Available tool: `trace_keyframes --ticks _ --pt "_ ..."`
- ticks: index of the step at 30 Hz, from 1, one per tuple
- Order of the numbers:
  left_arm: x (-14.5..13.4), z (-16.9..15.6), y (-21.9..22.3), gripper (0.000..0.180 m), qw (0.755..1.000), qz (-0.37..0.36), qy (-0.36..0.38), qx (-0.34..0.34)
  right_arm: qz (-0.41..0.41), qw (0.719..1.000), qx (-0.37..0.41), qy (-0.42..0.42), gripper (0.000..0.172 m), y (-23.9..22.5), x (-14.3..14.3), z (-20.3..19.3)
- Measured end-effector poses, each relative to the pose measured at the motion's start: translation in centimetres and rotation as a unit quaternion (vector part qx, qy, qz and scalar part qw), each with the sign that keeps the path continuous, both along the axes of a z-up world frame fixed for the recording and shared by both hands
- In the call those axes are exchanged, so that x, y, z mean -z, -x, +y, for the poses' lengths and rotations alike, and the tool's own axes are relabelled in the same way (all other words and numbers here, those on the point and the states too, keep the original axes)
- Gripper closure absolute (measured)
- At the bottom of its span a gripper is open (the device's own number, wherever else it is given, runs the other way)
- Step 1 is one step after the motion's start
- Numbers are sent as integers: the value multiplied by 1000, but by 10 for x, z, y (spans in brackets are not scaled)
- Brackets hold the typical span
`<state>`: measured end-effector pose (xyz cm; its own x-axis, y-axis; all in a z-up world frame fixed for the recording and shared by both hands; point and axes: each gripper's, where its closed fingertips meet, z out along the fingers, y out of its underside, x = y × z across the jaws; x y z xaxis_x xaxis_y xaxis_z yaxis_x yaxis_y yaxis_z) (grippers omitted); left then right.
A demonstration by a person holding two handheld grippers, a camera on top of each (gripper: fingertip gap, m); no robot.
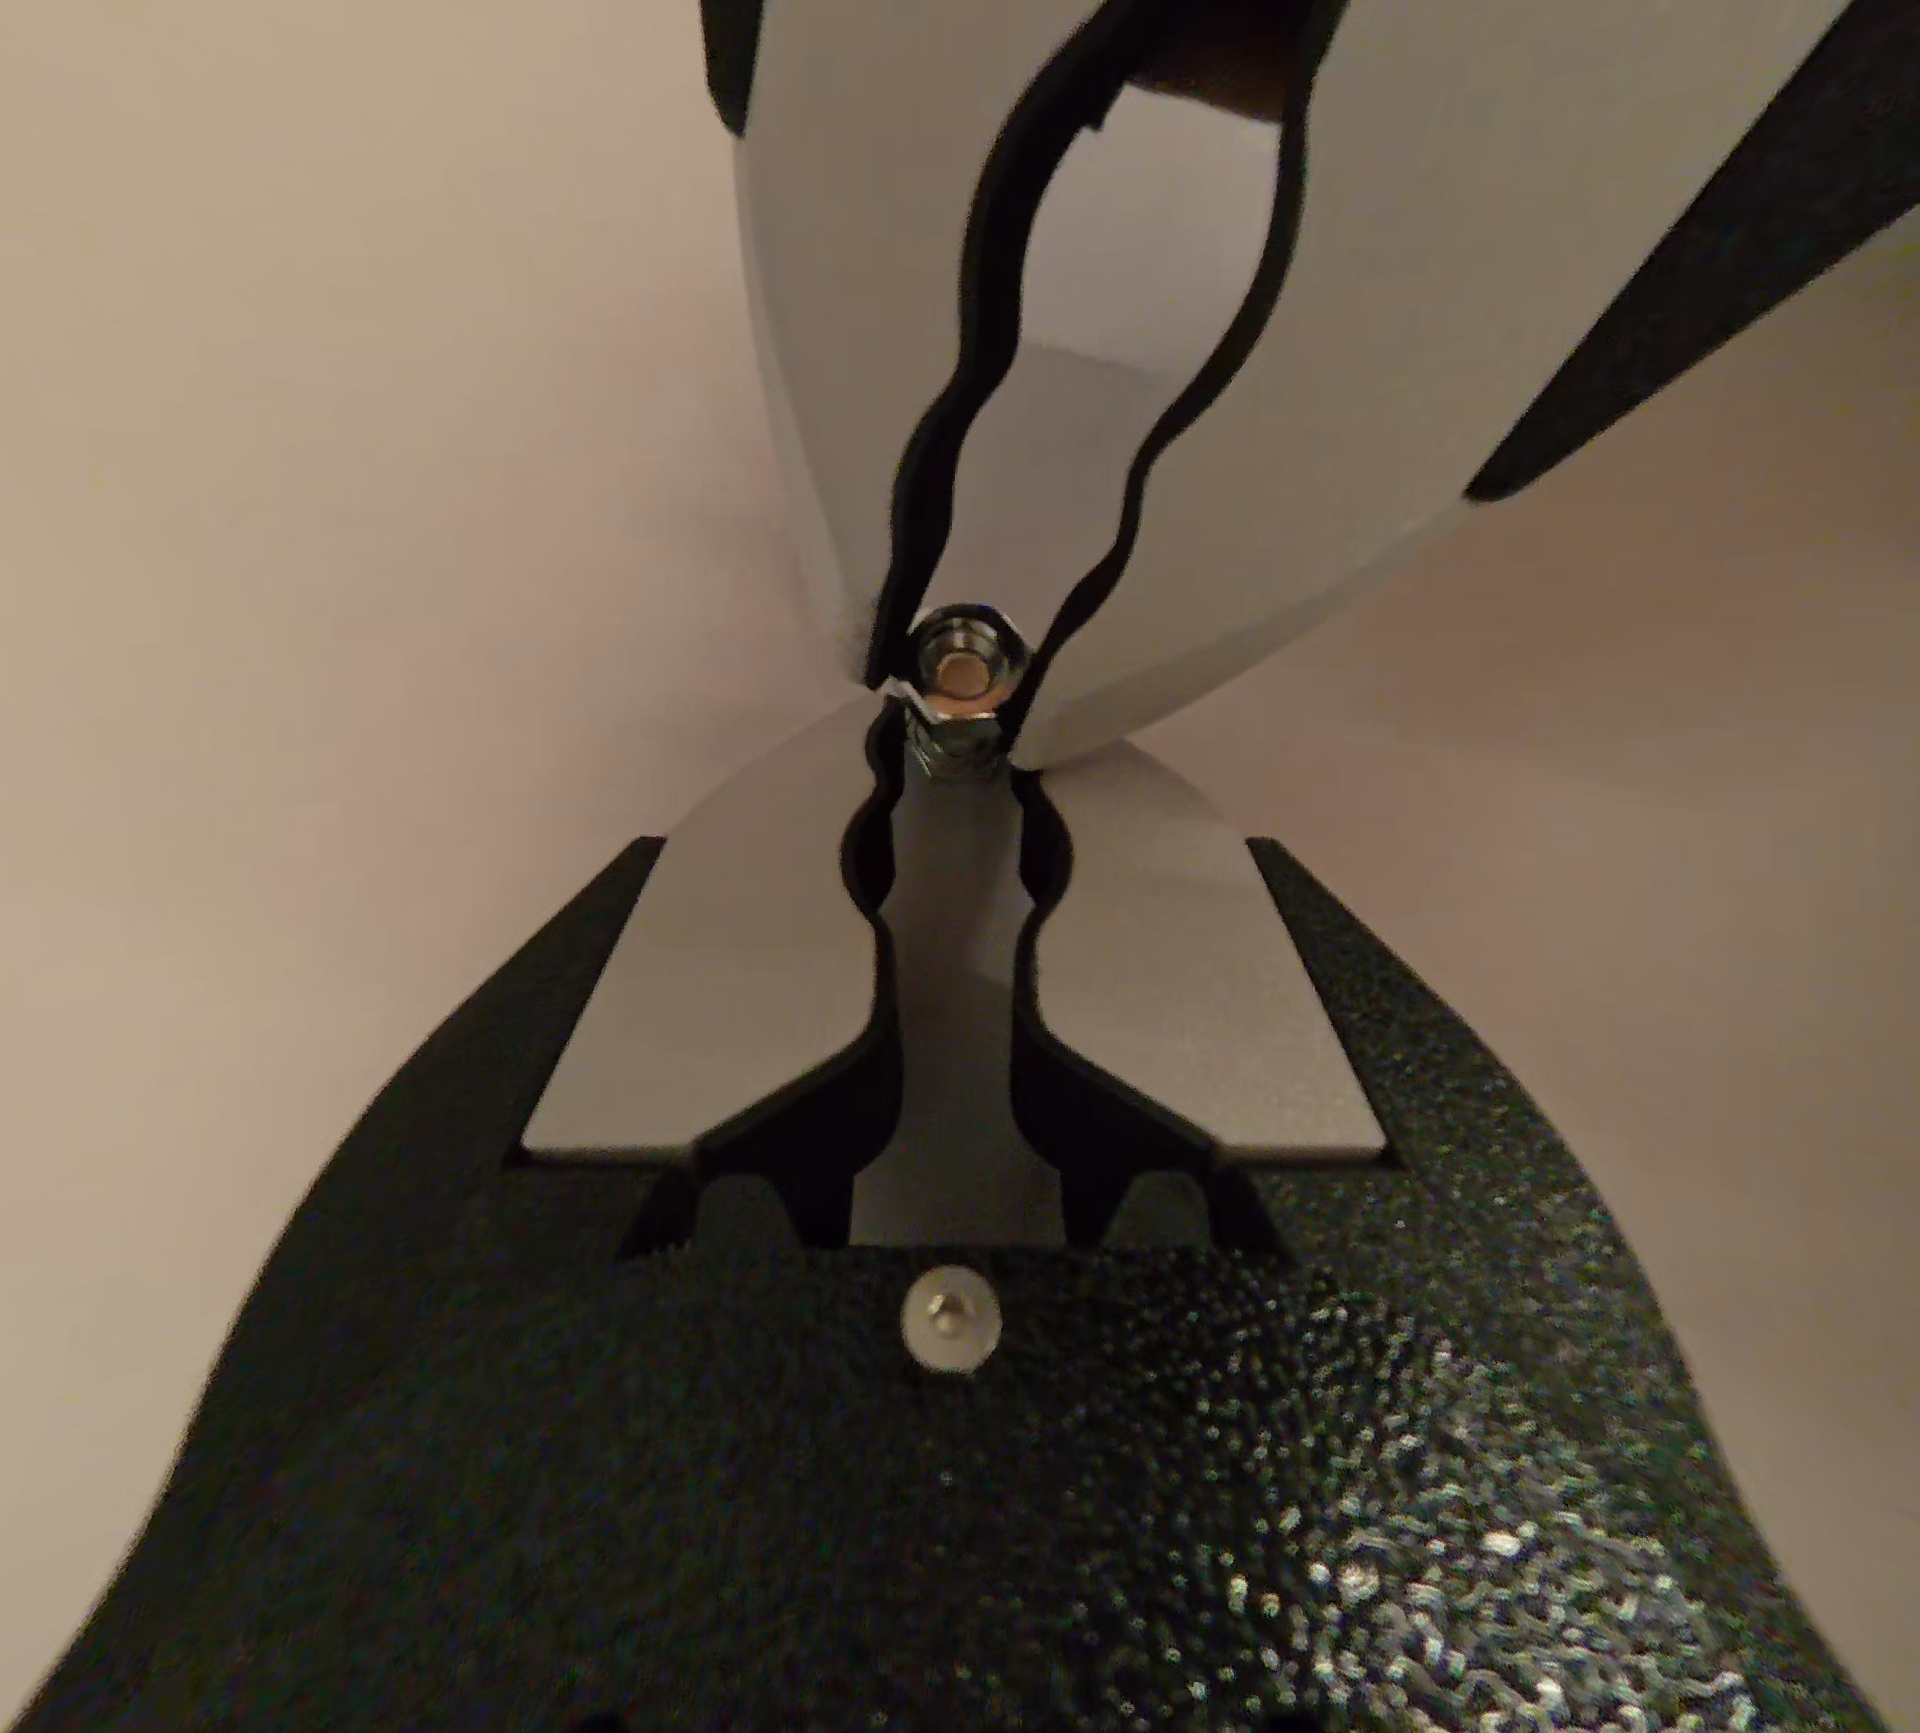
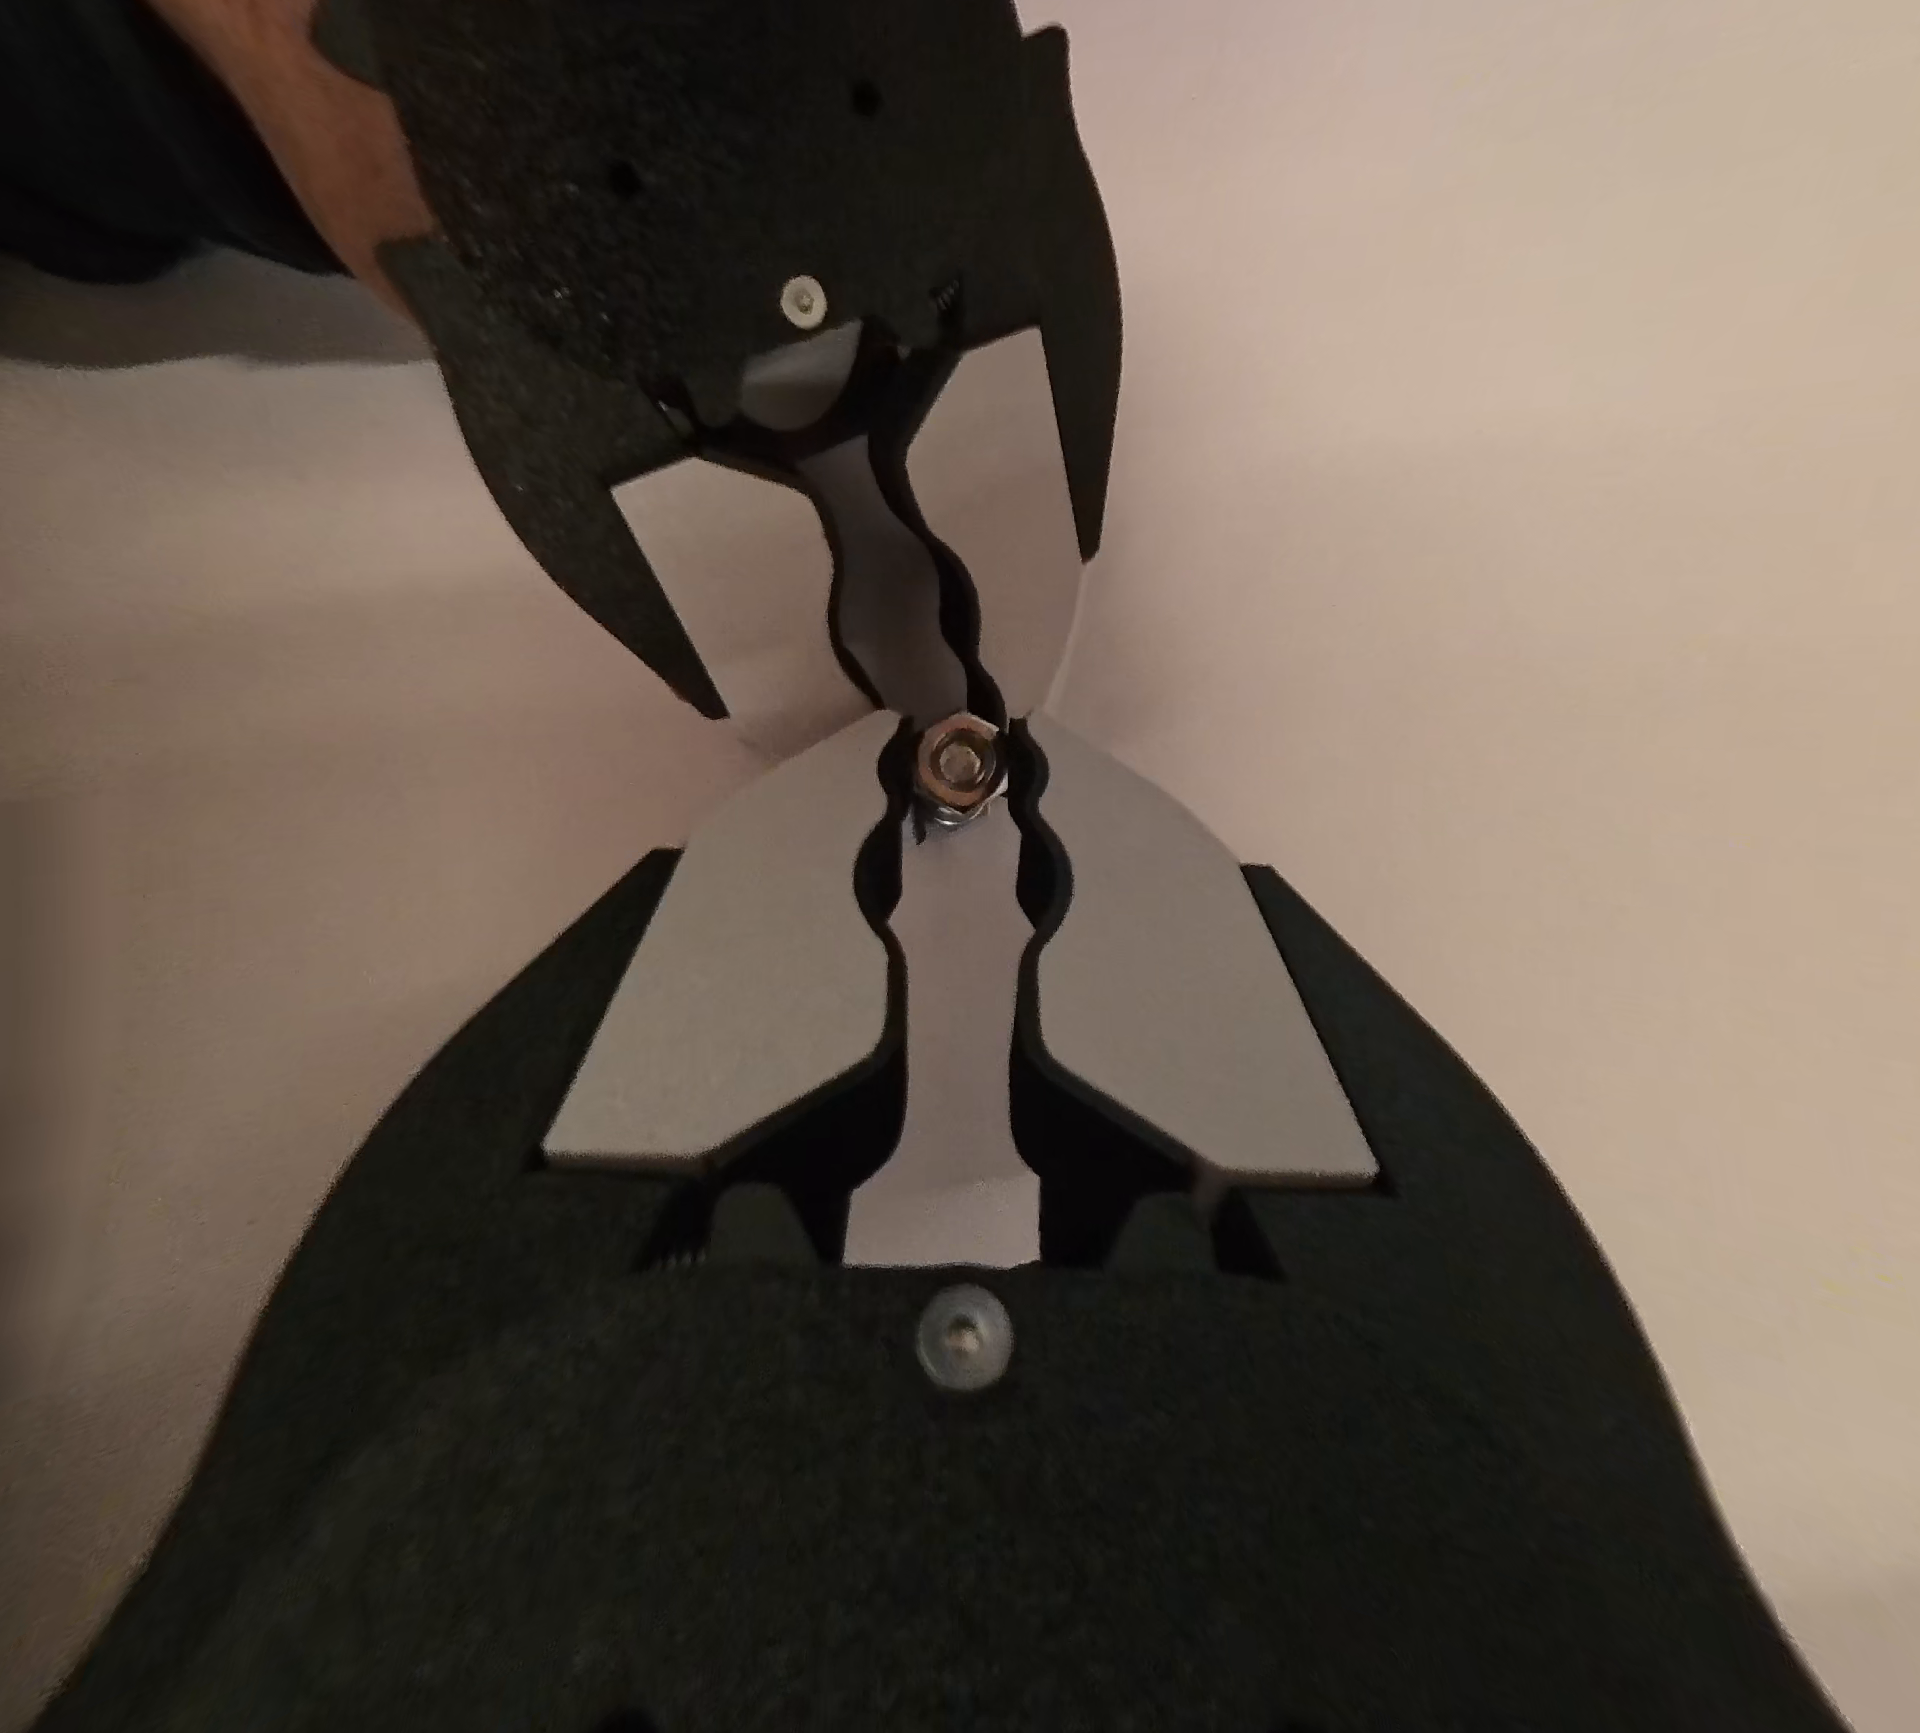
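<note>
A small silver hex nut [image 1: 961,673] sits on a threaded bolt [image 1: 948,753], and my two grippers meet tip to tip around them. In the left wrist view my left gripper [image 1: 951,748] is shut on the bolt just below the nut. My right gripper [image 1: 961,644] comes in from the top, with its black pads closed on the nut. In the right wrist view my right gripper [image 2: 961,764] grips the nut [image 2: 961,761], and the bolt end shows in the nut's hole. The bolt's lower part [image 2: 940,819] shows beneath it. The left gripper [image 2: 945,712] reaches in from the upper left.
A plain pale surface [image 1: 312,436] fills the background in both views. A person's forearm and dark sleeve [image 2: 187,73] hold the left gripper at the upper left of the right wrist view. The tips of both grippers are at nearly the same place.
</note>
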<state>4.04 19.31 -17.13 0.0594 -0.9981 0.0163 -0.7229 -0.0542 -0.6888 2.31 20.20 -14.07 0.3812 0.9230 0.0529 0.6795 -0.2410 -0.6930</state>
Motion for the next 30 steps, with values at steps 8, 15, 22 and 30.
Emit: trace_keyframes --ticks 8,15,22,30 --pt "1 -1 1 161 1000 -1 -2 -1 -36 999 -15 6 155 1 1 -1" --pt "0 -1 4 157 1000 -8 9 -10 -35 999 -15 8 154 4 1 -1" --pt "-1 -3 4 155 1000 -11 14 -7 -48 999 -9 5 153 0 5 -1" --pt "-1 -2 4 156 1000 -10 10 -10 -31 999 -6 10 156 -2 6 -1"
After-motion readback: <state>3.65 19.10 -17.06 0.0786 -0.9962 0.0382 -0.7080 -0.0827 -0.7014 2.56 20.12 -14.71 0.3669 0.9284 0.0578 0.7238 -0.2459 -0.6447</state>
